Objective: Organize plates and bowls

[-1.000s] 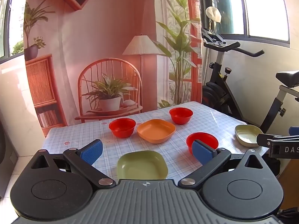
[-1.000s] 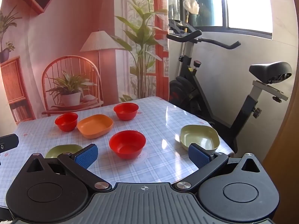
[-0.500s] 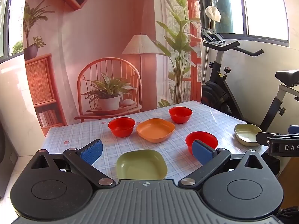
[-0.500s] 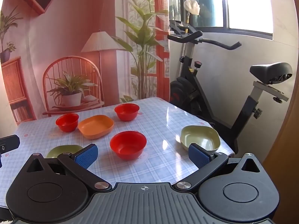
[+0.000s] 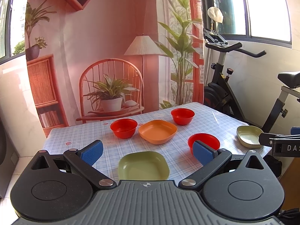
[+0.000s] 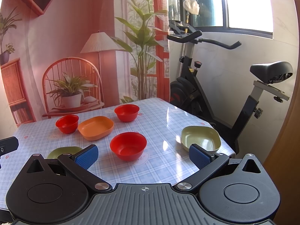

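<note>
On the checked table (image 5: 78,133) stand three red bowls: far left (image 5: 123,127), far right (image 5: 182,115) and near right (image 5: 204,140). An orange plate (image 5: 157,131) sits between the far bowls. A green plate (image 5: 143,166) lies just in front of my open, empty left gripper (image 5: 148,151). A second green plate (image 6: 200,137) sits near the table's right edge, just beyond the right finger of my open, empty right gripper (image 6: 143,156). The near red bowl (image 6: 128,145) lies straight ahead of the right gripper.
An exercise bike (image 6: 206,86) stands close to the table's right side. A printed room backdrop (image 5: 112,56) hangs behind the far edge. The right gripper's tip (image 5: 279,144) shows at the right in the left wrist view.
Both views have shifted very slightly; the dishes have not moved and both grippers stay open.
</note>
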Demonstrator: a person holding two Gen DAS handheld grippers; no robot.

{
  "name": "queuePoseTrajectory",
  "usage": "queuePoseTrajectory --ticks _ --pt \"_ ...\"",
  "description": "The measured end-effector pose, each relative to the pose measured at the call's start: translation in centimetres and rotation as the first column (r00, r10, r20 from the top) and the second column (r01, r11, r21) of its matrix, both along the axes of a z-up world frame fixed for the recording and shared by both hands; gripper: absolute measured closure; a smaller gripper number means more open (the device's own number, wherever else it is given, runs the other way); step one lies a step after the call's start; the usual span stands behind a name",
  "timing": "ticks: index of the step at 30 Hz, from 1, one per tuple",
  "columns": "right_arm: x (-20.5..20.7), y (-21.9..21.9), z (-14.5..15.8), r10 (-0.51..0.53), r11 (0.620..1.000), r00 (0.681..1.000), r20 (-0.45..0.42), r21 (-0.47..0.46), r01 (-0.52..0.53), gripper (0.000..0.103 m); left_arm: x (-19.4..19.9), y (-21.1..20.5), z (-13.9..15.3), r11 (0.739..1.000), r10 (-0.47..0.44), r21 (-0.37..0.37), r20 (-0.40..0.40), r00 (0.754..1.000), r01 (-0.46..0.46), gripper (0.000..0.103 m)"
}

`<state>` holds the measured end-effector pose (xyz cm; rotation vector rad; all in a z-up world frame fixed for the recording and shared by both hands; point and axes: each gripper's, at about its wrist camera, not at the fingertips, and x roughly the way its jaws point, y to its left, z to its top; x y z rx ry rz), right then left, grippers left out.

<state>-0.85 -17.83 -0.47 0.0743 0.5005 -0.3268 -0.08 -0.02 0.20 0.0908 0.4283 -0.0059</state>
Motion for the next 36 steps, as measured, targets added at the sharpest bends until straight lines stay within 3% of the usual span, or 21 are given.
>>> queuePoseTrajectory --ticks 36 --pt "-0.39 0.17 0.39 0.005 1.000 1.000 0.011 -0.002 -0.005 0.000 -0.58 -0.33 0.05 1.000 0.015 -0.005 0.016 1.000 -0.015 0.000"
